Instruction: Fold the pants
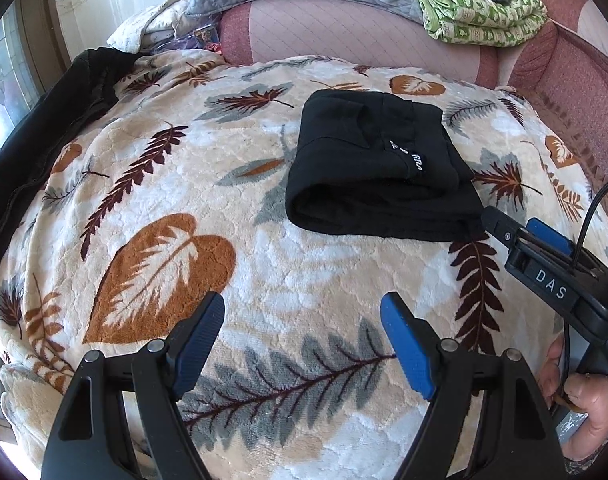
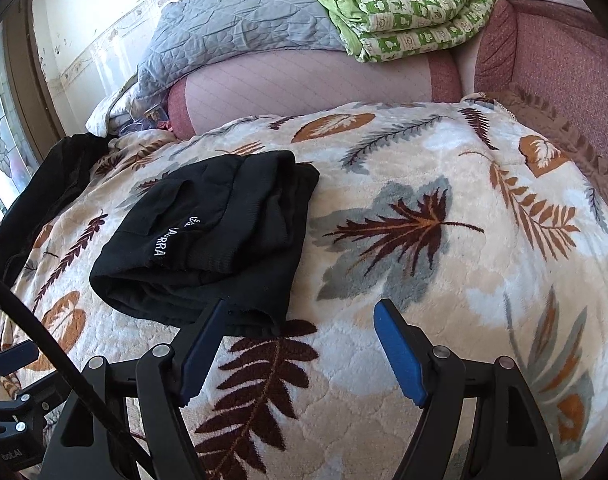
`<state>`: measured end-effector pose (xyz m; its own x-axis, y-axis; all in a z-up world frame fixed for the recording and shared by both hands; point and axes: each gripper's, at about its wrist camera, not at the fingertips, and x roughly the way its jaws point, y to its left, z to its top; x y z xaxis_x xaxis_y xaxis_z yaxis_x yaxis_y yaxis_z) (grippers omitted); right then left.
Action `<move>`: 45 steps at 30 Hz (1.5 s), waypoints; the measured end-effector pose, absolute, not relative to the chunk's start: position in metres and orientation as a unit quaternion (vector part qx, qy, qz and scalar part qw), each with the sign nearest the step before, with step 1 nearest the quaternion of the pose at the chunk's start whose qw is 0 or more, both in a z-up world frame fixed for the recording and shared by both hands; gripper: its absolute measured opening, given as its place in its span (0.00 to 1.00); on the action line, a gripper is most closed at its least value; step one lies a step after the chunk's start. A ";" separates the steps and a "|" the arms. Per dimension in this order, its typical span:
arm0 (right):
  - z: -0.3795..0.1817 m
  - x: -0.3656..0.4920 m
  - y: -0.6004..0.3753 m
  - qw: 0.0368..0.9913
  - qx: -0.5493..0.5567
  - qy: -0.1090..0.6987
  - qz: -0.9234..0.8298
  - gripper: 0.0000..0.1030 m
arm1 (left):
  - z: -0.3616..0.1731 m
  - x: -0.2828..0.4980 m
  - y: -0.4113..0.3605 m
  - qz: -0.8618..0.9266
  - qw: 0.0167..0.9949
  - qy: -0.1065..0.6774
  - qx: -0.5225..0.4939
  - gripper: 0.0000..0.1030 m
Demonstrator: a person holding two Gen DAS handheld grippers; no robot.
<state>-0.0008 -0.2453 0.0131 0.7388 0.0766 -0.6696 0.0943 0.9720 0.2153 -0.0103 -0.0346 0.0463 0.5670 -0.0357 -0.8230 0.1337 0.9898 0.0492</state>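
Black pants [image 1: 380, 172] with white lettering lie folded into a compact bundle on a leaf-patterned blanket [image 1: 184, 208]; they also show in the right wrist view [image 2: 212, 240]. My left gripper [image 1: 304, 320] is open and empty, hovering over the blanket in front of the bundle. My right gripper [image 2: 300, 328] is open and empty, its left finger just at the bundle's near right corner. In the left wrist view the right gripper [image 1: 516, 236] comes in from the right beside that corner.
A black garment [image 1: 44, 128] lies along the blanket's left edge. Behind are a pink sofa back [image 1: 344, 28], a grey quilt [image 2: 232, 28] and a folded green patterned blanket [image 2: 412, 20]. A window is at the far left.
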 end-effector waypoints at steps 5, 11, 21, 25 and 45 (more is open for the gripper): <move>0.013 -0.001 -0.245 0.925 0.117 0.361 -0.006 0.78 | 0.043 -0.009 -0.034 -0.046 0.881 0.468 0.051 0.77; 0.010 0.001 -0.246 0.925 0.115 0.363 -0.009 0.79 | 0.040 -0.007 -0.034 -0.043 0.878 0.473 0.051 0.77; 0.004 0.004 -0.245 0.922 0.112 0.371 -0.009 0.80 | 0.035 -0.004 -0.034 -0.040 0.875 0.480 0.051 0.77; 0.003 0.005 -0.245 0.921 0.112 0.373 -0.009 0.80 | 0.031 -0.002 -0.034 -0.039 0.873 0.484 0.052 0.77; -0.007 0.013 -0.243 0.916 0.104 0.386 -0.011 0.81 | 0.004 0.009 -0.031 -0.027 0.861 0.505 0.050 0.84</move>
<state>0.0129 -0.2432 -0.0068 0.7016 0.0602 -0.7101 0.1006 0.9781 0.1823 0.0089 -0.0309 0.0040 0.4877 0.0036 -0.8730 0.0974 0.9935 0.0585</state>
